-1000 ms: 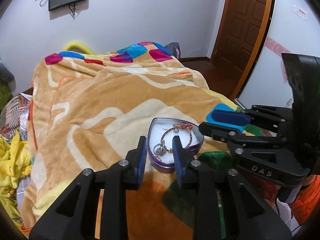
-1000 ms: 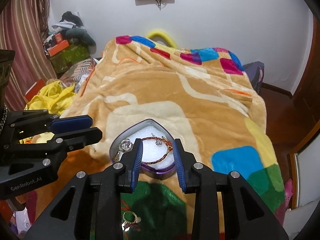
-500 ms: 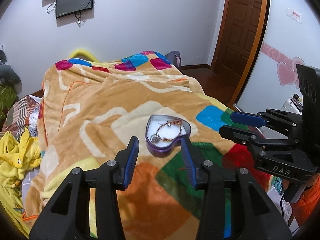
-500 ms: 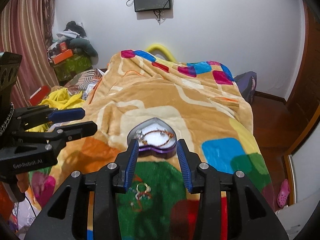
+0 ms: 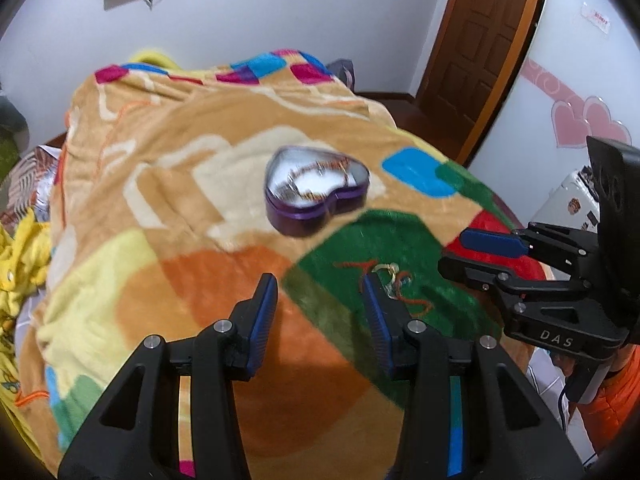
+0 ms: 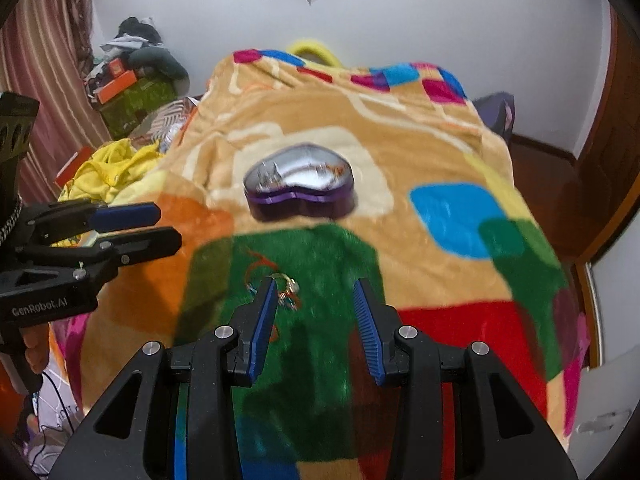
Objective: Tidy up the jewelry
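Observation:
A purple heart-shaped tin (image 5: 316, 208) (image 6: 300, 200) lies open on the bed, with a red cord bracelet and silvery pieces on its white lining. Nearer me, loose jewelry (image 5: 394, 276) (image 6: 286, 288), a ring and a red cord, rests on the blanket's green patch. My left gripper (image 5: 318, 284) hovers open and empty over the blanket, the loose jewelry just past its right finger. My right gripper (image 6: 314, 286) is open and empty too, with the loose jewelry beside its left finger. Each gripper shows in the other's view, the right gripper (image 5: 480, 248) and the left gripper (image 6: 136, 224).
A colourful plush blanket (image 5: 180, 160) covers the bed. Yellow clothes (image 6: 104, 172) and boxes (image 6: 132, 96) are piled at the bed's left side. A brown door (image 5: 480, 40) stands at the right, and a person's orange sleeve (image 5: 612, 392) is behind the right gripper.
Both grippers have drawn back from the tin toward the near end of the bed, and their jaws have widened. The loose jewelry on the green patch now lies by both fingertips.

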`<state>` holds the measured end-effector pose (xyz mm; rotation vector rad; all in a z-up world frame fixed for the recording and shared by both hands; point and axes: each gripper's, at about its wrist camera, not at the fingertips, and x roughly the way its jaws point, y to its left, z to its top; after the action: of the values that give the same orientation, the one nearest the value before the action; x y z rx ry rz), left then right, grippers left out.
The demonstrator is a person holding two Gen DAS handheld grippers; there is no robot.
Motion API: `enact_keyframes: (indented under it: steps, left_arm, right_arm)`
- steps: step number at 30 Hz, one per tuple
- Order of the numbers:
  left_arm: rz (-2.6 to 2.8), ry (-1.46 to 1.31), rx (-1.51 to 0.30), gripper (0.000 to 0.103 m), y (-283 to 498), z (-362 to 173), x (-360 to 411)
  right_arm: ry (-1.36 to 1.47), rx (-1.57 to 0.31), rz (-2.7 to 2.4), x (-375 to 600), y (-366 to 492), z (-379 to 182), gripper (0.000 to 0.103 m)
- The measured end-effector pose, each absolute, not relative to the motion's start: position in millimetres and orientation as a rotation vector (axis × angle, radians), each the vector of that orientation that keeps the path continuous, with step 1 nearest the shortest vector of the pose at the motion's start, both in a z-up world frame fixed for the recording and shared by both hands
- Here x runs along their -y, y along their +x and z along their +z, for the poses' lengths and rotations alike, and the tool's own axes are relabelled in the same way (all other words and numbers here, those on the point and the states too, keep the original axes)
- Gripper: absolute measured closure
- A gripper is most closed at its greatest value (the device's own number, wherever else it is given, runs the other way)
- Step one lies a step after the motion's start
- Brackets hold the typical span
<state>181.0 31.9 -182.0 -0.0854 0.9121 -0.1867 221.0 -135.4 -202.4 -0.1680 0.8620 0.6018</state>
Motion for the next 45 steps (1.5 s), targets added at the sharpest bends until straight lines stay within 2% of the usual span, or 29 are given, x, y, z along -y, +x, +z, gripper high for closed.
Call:
enact_keyframes:
  steps: [6, 13, 15, 16, 17, 19, 37, 38, 41, 42, 45]
  left_arm:
    - [-0.223, -0.089, -0.964, 0.06, 195.2, -205.4, -12.8]
    - [-0.242, -0.1, -1.0, 0.08, 214.1, -219.4, -2.4]
    - [-0.252, -0.101, -1.008, 0.088, 217.0, -222.6, 0.3]
    - [-0.254, -0.099, -1.012, 0.096, 218.2, -223.9, 1.0]
    - [-0.252, -0.097, -1.017, 0.099, 219.0, -225.1, 1.7]
    - [-0.245, -0.1, -1.01, 0.102, 218.6, -223.7, 0.1]
    - [-0.169, -0.141, -0.8, 0.103, 192.7, -152.7, -46.2]
    - [-0.166, -0.143, -0.799, 0.103, 192.1, -152.6, -47.7]
    - [-0.158, -0.148, -0.8, 0.103, 192.7, -153.7, -50.1]
    - [-0.158, -0.15, -0.801, 0.103, 191.9, -154.1, -51.1]
    - [-0.157, -0.152, -0.801, 0.103, 191.8, -154.1, -52.1]
  right_arm:
    - [-0.148, -0.892, 0.579, 146.0, 221.9, -212.2, 0.067]
    - [-0.133, -0.906, 0.574, 151.9, 224.1, -216.7, 0.067]
    - [-0.131, -0.908, 0.574, 151.4, 225.4, -217.4, 0.067]
    - [-0.129, -0.91, 0.576, 151.0, 225.7, -217.7, 0.067]
    - [-0.127, -0.911, 0.577, 150.5, 226.2, -217.7, 0.067]
    - [-0.124, -0.911, 0.582, 149.8, 226.3, -217.8, 0.067]
    - [-0.167, -0.913, 0.648, 107.6, 235.0, -228.4, 0.067]
    - [-0.169, -0.911, 0.649, 106.2, 235.3, -229.6, 0.069]
    - [-0.18, -0.912, 0.662, 102.1, 235.0, -232.5, 0.089]
    - [-0.18, -0.91, 0.664, 101.9, 234.7, -232.7, 0.092]
    - [-0.172, -0.891, 0.669, 104.2, 233.7, -228.3, 0.095]
